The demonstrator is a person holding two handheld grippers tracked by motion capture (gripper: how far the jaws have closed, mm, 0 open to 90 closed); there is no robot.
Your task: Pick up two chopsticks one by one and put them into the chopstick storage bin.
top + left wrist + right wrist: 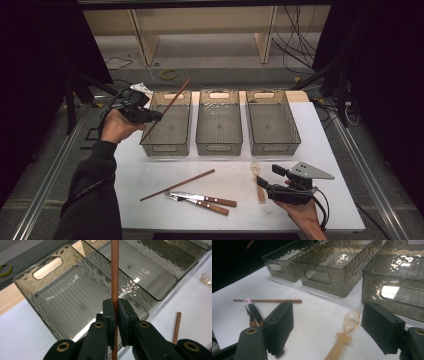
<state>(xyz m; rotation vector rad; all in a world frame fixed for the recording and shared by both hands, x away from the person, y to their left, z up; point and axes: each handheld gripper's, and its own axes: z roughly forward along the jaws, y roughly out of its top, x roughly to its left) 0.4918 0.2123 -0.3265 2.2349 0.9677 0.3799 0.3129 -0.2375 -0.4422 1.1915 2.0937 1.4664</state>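
- Chopstick (115,270), brown and slender, was pinched between the pads of the left claw (116,315), which were pressed together on it.
- In the left claw view, the chopstick ran straight up from between the pads and crossed over the rim of the left bin (50,315).
- In the high view, the left claw (156,116) was held above the table (320,140), just beside the left wall of the left bin (150,137), and the held chopstick (172,102) slanted across that bin's left side with its upper end past the far rim.
- Three smoky translucent bins stood side by side at the far half of the table: the left bin, the middle bin (218,145) and the right bin (295,137).
- A second chopstick (177,185) lay flat on the table in front of the left and middle bins.
- Two wooden-handled utensils (202,201) lay together just near the second chopstick; they appeared to be a knife and a fork, though the high view was too coarse to confirm.
- A translucent amber spoon (348,327) lay on the table in front of the right claw.
- The right claw (267,176) was held low near the table's front edge, jaws spread wide with nothing between them; the spoon lay in the gap ahead of the jaws, untouched.
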